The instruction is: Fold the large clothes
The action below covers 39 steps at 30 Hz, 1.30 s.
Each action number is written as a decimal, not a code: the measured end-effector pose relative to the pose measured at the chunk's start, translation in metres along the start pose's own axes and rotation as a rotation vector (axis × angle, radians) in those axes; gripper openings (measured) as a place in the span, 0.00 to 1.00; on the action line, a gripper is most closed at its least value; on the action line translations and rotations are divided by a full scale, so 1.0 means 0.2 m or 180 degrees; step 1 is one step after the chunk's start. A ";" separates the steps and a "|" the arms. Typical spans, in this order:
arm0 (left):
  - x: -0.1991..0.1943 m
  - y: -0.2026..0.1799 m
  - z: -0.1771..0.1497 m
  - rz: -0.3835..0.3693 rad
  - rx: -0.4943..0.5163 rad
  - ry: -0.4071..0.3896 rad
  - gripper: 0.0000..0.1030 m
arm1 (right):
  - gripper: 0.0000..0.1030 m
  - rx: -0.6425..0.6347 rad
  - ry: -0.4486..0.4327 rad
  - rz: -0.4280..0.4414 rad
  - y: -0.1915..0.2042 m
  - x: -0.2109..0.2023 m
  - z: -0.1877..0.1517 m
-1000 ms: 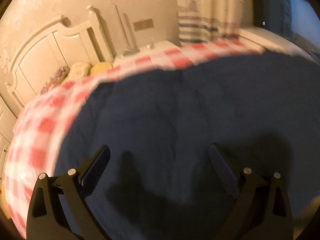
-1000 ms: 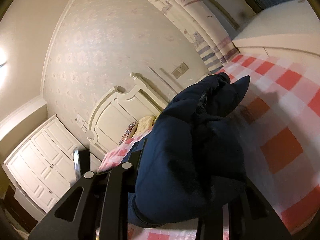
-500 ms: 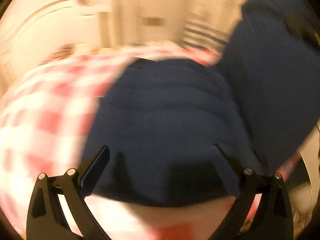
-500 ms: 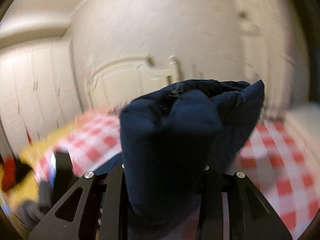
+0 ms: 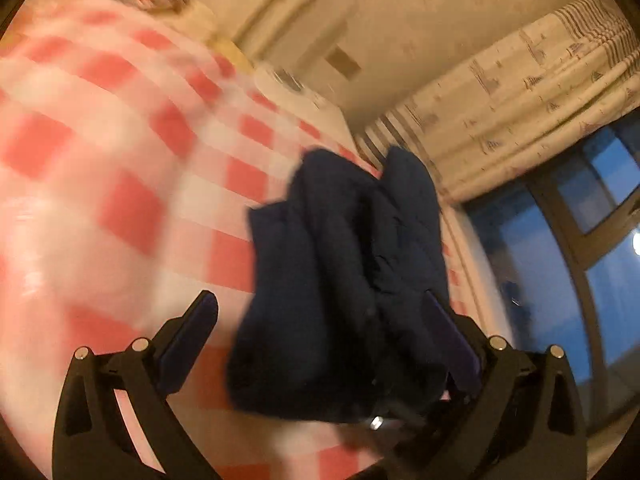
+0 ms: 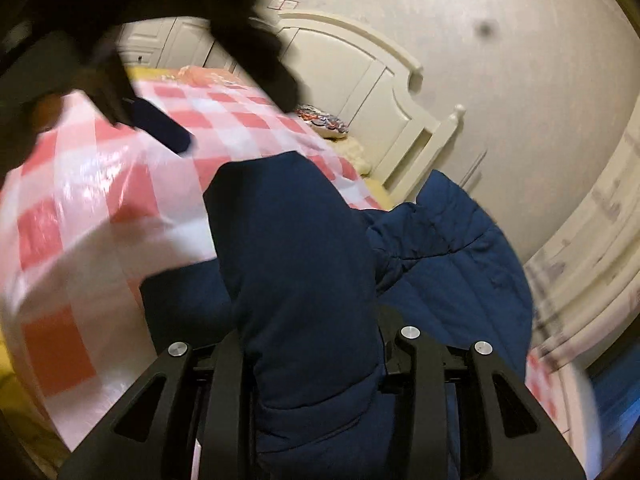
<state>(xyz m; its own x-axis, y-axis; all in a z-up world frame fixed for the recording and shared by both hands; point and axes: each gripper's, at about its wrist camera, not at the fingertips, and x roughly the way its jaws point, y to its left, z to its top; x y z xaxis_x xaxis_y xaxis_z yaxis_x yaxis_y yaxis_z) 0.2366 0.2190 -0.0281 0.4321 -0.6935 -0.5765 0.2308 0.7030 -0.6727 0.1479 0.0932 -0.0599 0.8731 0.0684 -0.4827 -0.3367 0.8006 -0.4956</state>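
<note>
Plainly mid-lift. Right gripper [image 6: 316,360] clenched on a thick fold of the jacket [image 6: 304,280]. Left gripper [image 5: 326,336] spread wide and gripping nothing, with the jacket bulging between its fingers and brushing the one nearer the window [image 5: 560,260].

Likely trouble first:
- Sliding out of that single pinch, given slick padded cloth and a whole bundle's weight hanging from one fold.
- Landing as a heap rather than a flat layer, owing to loose parts dangling unheld.
- Closing the left gripper blind on several layers at once, and so locking in a crooked crease.
- Dragging the bundle low across the cover [image 6: 100,200], and so rucking up that shiny, plastic-looking sheet.
- Swinging too far past the cover's window-side edge, and so spilling a sleeve over the side.

As to looks: navy, quilted and puffy, stitched in channels. Bunched into a tall lump, not flat. A rounded bulk nearest the right gripper, perhaps a hood or a sleeve, impossible to say which. Another panel spread behind it toward the headboard [image 6: 380,92]. Held up above the red-and-white checks, near the window-side edge, lower part seemingly resting on the cover, though too blurred for certainty. Far from a neat fold, by this showing.
</note>
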 end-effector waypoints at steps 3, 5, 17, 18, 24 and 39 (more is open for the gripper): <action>0.20 -0.04 0.05 -0.0231 -0.0061 0.0266 0.97 | 0.35 -0.0119 -0.0005 -0.0101 0.03 -0.01 -0.01; 0.29 -0.07 0.10 -0.0207 -0.0014 0.0335 0.97 | 0.35 -0.0248 -0.0014 -0.0173 0.07 -0.03 -0.01; 0.66 -0.27 0.29 0.0516 0.0826 0.0687 0.27 | 0.88 -0.0359 -0.0205 -0.0009 0.04 -0.18 -0.15; 0.64 -0.27 0.28 0.0532 0.0847 0.0601 0.22 | 0.88 -0.0289 -0.0208 -0.0089 0.00 -0.24 -0.19; 0.59 -0.31 0.25 0.0718 0.0979 0.0444 0.12 | 0.89 0.0511 0.0094 -0.0246 -0.32 -0.38 -0.57; 0.46 -0.28 -0.07 0.0754 0.0667 -0.0049 0.17 | 0.83 0.1331 0.0528 -0.0252 -0.93 -0.15 -0.88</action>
<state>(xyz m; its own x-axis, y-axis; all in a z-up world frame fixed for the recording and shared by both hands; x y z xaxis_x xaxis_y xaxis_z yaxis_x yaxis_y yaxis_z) 0.2507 0.1134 -0.0512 0.5081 -0.5053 -0.6975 0.2961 0.8630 -0.4094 0.1208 -0.1624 -0.0810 0.8106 -0.0717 -0.5812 -0.0702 0.9734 -0.2179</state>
